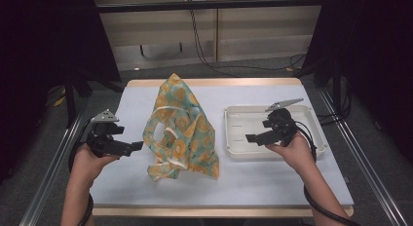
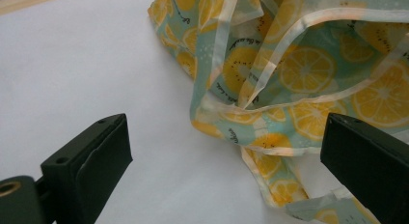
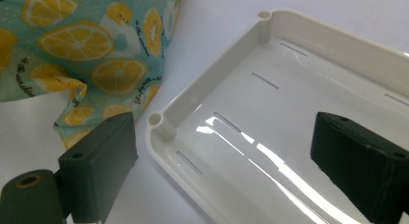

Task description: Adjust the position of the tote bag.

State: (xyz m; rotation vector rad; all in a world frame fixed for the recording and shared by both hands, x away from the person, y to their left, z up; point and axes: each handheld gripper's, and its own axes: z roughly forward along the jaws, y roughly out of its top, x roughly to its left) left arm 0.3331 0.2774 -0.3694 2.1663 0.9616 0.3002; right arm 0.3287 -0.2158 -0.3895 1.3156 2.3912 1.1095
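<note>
The left gripper (image 1: 138, 146) hovered low over the table (image 1: 272, 179), jaws spread and empty, pointing inward at the lemon-print bag (image 1: 181, 131). Its hand (image 1: 90, 160) gripped from behind, forearm running straight up from the near edge. The right gripper (image 1: 253, 137), also spread and empty, hung over the near-left corner of the white tray (image 1: 315, 133), its wrist angled inward. The bag lay crumpled mid-table, between the two grippers, just left of the tray.

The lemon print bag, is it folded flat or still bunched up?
Bunched up. The lemon print bag stands in a crumpled peak on the table, its handles looping loose, beside the white tray.
</note>
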